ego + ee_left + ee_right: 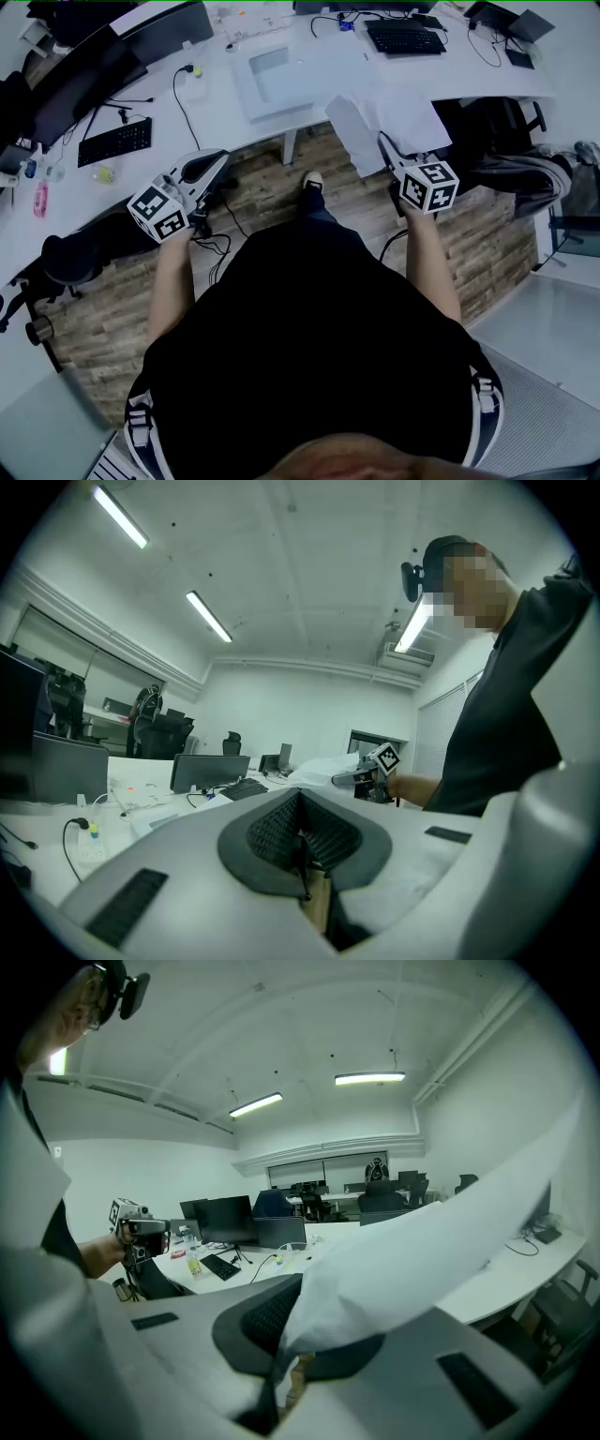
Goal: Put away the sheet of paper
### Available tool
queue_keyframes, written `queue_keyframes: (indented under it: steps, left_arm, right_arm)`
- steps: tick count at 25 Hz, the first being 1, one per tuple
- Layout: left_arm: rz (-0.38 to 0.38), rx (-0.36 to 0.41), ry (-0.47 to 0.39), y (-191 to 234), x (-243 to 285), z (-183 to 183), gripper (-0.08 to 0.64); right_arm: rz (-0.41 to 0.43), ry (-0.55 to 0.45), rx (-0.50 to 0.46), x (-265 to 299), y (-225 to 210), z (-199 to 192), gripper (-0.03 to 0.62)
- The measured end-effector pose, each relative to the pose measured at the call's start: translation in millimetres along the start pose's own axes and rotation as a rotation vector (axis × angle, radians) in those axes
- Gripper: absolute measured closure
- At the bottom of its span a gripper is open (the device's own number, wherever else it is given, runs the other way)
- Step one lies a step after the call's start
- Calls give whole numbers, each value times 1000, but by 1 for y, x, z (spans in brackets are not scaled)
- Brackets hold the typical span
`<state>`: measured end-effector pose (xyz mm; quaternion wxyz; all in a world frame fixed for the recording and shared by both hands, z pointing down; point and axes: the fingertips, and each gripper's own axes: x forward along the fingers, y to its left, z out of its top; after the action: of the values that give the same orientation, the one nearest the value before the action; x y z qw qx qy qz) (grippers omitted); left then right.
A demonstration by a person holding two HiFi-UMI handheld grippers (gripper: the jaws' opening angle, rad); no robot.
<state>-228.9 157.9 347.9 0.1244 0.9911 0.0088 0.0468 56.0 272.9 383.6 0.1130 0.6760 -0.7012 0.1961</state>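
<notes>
The white sheet of paper [389, 122] hangs in the air in front of the desk edge, held by one corner in my right gripper [382, 142]. In the right gripper view the jaws are shut on the sheet [441, 1251], which curves up and to the right and hides much of the room; the right gripper's tips [286, 1344] pinch its lower corner. My left gripper [223, 157] is held out at the left, apart from the paper. Its dark pads [281, 832] meet with nothing between them. From the left gripper view the right gripper [367, 772] and the paper [323, 766] show beyond.
A long curved white desk [216, 112] runs ahead, with a black keyboard [114, 141], a second keyboard [405, 37], a white flat device [272, 80], cables and monitors [103, 56]. Office chairs stand at left [70, 258] and right [525, 173] on the wooden floor.
</notes>
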Motion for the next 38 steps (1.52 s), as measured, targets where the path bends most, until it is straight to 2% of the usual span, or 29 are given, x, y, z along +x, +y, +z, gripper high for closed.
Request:
queue_keyframes:
  steps: [5,19,38]
  left_arm:
    - [21,2,-9,8,2,2,540]
    - [1,53,15,23,39,14,540]
    - [24,57,25,45,71,22,540]
  right_arm:
    - [4,11,-1,11,-7,0,577]
    - [7,43,4,37,-36,-5,578]
    - [40,42,14,66,-71,5,578]
